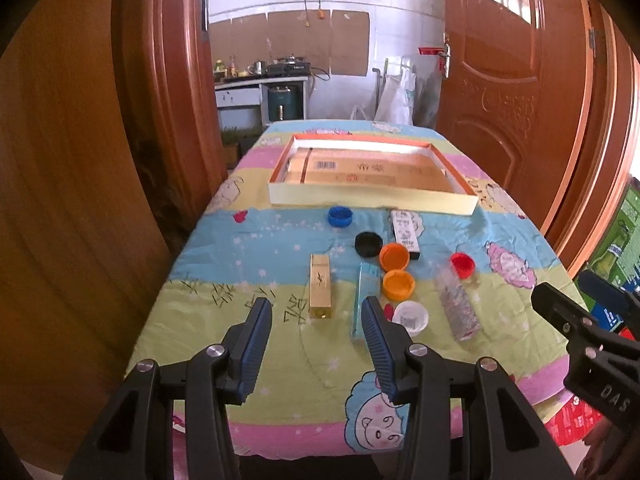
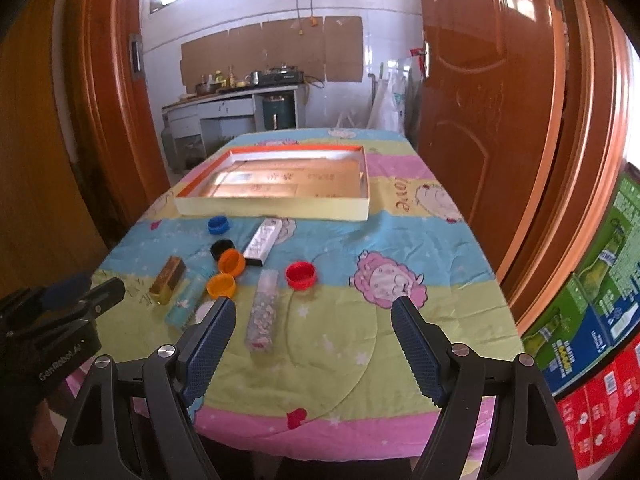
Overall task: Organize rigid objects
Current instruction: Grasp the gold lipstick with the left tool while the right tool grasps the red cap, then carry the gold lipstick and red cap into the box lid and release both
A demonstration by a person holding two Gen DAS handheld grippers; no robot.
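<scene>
Small objects lie scattered on the table's cartoon-print cloth [image 1: 248, 256]. A gold box [image 1: 320, 291] and a teal box [image 1: 366, 300] lie just beyond my left gripper [image 1: 316, 312], which is open and empty. Blue [image 1: 340, 216], black [image 1: 368, 244], red [image 1: 462, 264], white [image 1: 410, 317] and two orange caps [image 1: 395, 257] sit around a white patterned box [image 1: 406, 233]. A clear speckled box [image 2: 264, 312] lies ahead of my right gripper [image 2: 312, 312], open and empty, with the red cap [image 2: 301, 275] farther on.
A shallow cardboard tray [image 1: 372, 200] with orange rim stands at the far end of the table. Wooden doors flank a doorway to a kitchen. Stacked drink cartons [image 2: 592, 304] stand on the right. The right gripper's body [image 1: 588, 336] shows at the left view's edge.
</scene>
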